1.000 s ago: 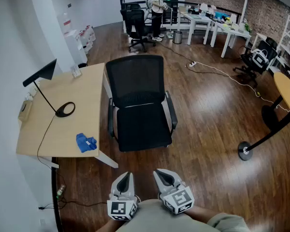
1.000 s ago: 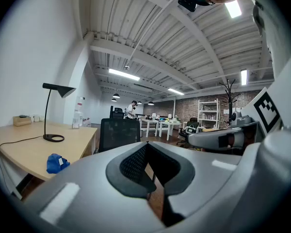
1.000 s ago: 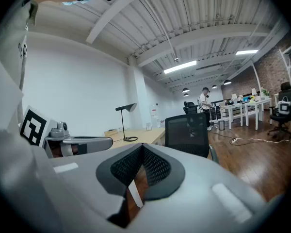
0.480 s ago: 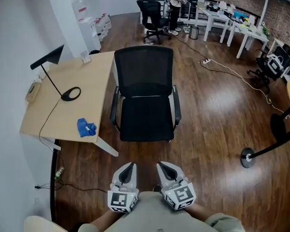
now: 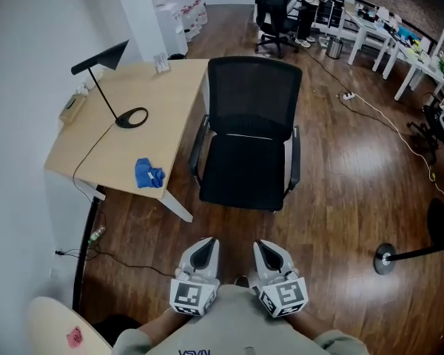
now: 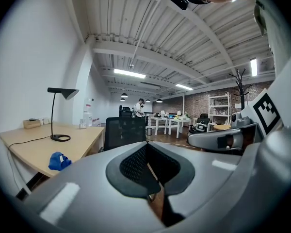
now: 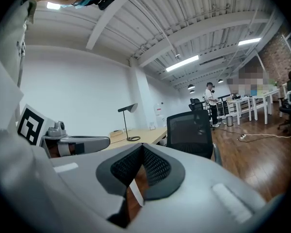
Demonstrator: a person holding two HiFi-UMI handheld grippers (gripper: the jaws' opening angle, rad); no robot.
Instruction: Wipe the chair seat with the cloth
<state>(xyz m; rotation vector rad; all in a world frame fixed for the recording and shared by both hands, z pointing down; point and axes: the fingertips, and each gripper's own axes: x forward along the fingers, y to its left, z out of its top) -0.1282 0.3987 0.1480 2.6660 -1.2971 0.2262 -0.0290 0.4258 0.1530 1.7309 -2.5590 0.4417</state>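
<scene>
**Cloth off the seat, claws shut**

Just left of the chair (image 5: 248, 135): wooden desk (image 5: 107, 154) bearing black lamp (image 5: 109, 87), small tan box (image 5: 72, 106) with contents hidden, and crumpled blue cloth (image 5: 149, 174). In front of the chair: left gripper (image 5: 205, 245) and right gripper (image 5: 266, 247), side by side, jaws pressed together, holding nothing.
</scene>
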